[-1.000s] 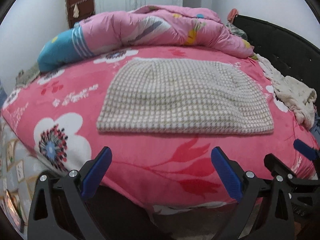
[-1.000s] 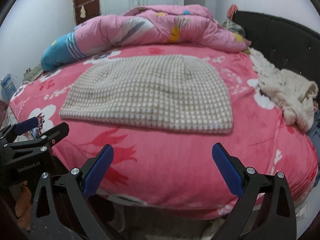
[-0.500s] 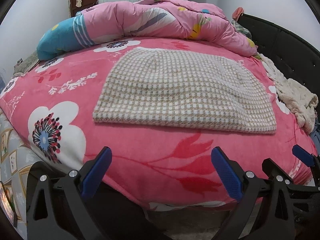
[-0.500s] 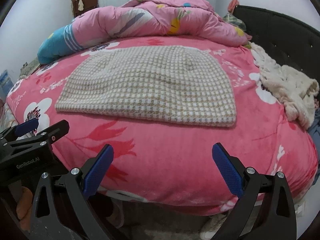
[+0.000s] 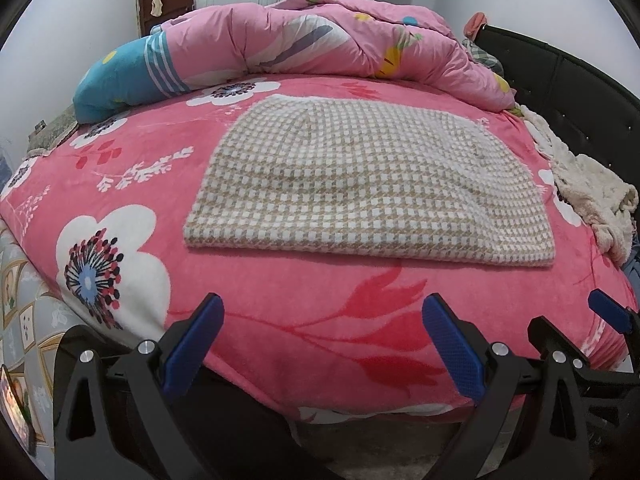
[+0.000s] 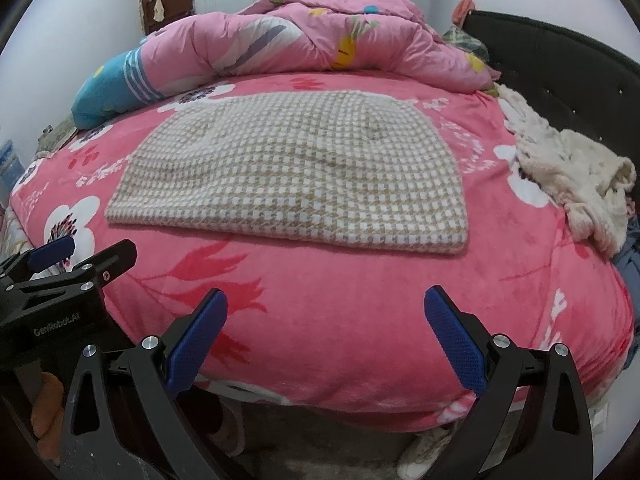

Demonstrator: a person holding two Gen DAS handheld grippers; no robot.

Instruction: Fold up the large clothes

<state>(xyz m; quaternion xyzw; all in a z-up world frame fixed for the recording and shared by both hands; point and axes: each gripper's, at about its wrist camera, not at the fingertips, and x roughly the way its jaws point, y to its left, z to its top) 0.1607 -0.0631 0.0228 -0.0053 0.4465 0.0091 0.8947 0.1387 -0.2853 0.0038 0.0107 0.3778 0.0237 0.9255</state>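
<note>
A beige-and-white checked garment (image 5: 368, 184) (image 6: 296, 176) lies flat and folded in the middle of the pink floral bed cover (image 5: 280, 312) (image 6: 320, 300). My left gripper (image 5: 324, 344) hovers open at the bed's near edge, short of the garment's near hem, with nothing between its blue pads. My right gripper (image 6: 326, 340) is also open and empty, held at the same near edge to the right. The right gripper (image 5: 608, 312) shows at the lower right of the left wrist view. The left gripper (image 6: 80, 256) shows at the lower left of the right wrist view.
A rolled pink quilt (image 5: 320, 40) (image 6: 312, 36) lies across the far side of the bed. A cream fleecy garment (image 5: 588, 192) (image 6: 576, 184) is heaped at the right by the black headboard (image 5: 580, 84) (image 6: 560, 64). A white shoe (image 6: 424, 452) rests on the floor below.
Both grippers have moved closer to the bed and a little higher, so the checked garment looks larger. Their fingers stay open; the garment has not moved.
</note>
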